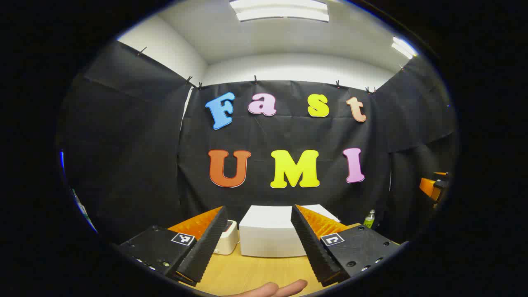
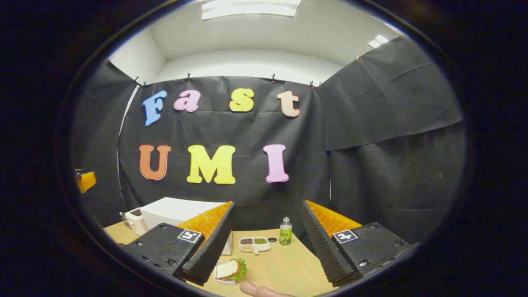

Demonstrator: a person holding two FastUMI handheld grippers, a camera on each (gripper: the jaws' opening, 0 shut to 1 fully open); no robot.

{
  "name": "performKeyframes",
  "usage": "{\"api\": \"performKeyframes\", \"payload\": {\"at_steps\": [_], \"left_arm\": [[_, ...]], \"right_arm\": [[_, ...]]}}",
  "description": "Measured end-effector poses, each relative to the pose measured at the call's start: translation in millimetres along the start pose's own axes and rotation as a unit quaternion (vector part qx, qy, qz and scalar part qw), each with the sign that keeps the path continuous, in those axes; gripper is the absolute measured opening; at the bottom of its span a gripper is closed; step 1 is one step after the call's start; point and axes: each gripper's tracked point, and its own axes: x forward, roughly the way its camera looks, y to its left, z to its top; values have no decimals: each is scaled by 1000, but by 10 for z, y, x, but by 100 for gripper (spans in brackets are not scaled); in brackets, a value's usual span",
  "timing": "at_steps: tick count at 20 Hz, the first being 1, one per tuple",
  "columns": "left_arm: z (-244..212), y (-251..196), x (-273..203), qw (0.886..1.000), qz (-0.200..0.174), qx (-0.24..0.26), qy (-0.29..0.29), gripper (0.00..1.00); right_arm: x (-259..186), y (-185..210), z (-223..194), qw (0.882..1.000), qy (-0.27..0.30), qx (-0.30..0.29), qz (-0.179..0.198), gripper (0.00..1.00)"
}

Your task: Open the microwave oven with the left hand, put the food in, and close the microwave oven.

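The white microwave oven (image 1: 270, 235) stands on the wooden table straight ahead in the left gripper view, its door closed, and it shows at the left of the right gripper view as the microwave oven (image 2: 177, 212). My left gripper (image 1: 259, 212) is open, held above the table short of the oven. The food, a sandwich with lettuce on a small plate (image 2: 229, 270), lies on the table just ahead of my right gripper (image 2: 267, 208). The right gripper is open with nothing between its fingers.
A small white appliance (image 1: 227, 241) sits left of the oven. A divided white tray of grains (image 2: 254, 244), a dark lid (image 2: 272, 239) and a green bottle (image 2: 285, 232) stand farther back on the table (image 2: 284, 264). Fingers of a hand (image 1: 272, 289) show at the bottom edge.
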Motion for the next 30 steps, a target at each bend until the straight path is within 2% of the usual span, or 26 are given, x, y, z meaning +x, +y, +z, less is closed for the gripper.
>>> {"api": "performKeyframes", "payload": {"at_steps": [1,2,3,15,16,18,19,20,21,22,23,24,27,28,29,30], "left_arm": [[-4,-3,-18,1000,-3,-4,2,84],[31,1,-22,1000,-7,-6,0,95],[77,9,-26,1000,-7,-5,-4,94],[120,-83,-10,1000,-2,16,-8,95],[106,-121,5,1000,-2,22,-10,95],[70,-241,68,999,-5,30,-14,95],[31,-325,121,999,-8,31,-15,95],[-20,-403,189,999,-9,31,-18,95],[-69,-457,258,999,-2,34,-21,95],[-151,-513,340,999,-1,37,-19,94],[-263,-618,415,999,-6,37,-12,95],[-401,-742,495,999,-16,36,-1,95],[-728,-1007,724,998,-39,31,22,95],[-825,-1078,812,998,-44,32,24,95],[-928,-1153,898,998,-48,33,26,95],[-1051,-1231,992,998,-53,34,30,95]], "right_arm": [[10,-26,7,1000,0,2,-2,95],[8,-58,23,1000,-1,7,-3,95],[-4,-80,42,1000,0,12,-3,100],[-152,-336,326,999,-32,39,-2,100],[-154,-351,300,999,-32,34,-3,95],[-118,-389,254,999,-30,26,-7,94],[-101,-385,228,999,-28,25,-7,95],[-87,-388,211,999,-28,23,-8,100],[-71,-408,216,999,-32,20,-11,95],[-63,-420,224,999,-36,17,-15,95],[-47,-426,222,999,-41,14,-18,95],[-39,-403,231,999,-43,11,-16,100],[-28,-341,216,999,-47,12,-2,100],[-19,-322,214,999,-48,13,2,95],[0,-305,188,999,-48,12,6,100],[18,-302,158,999,-45,10,7,100]]}}
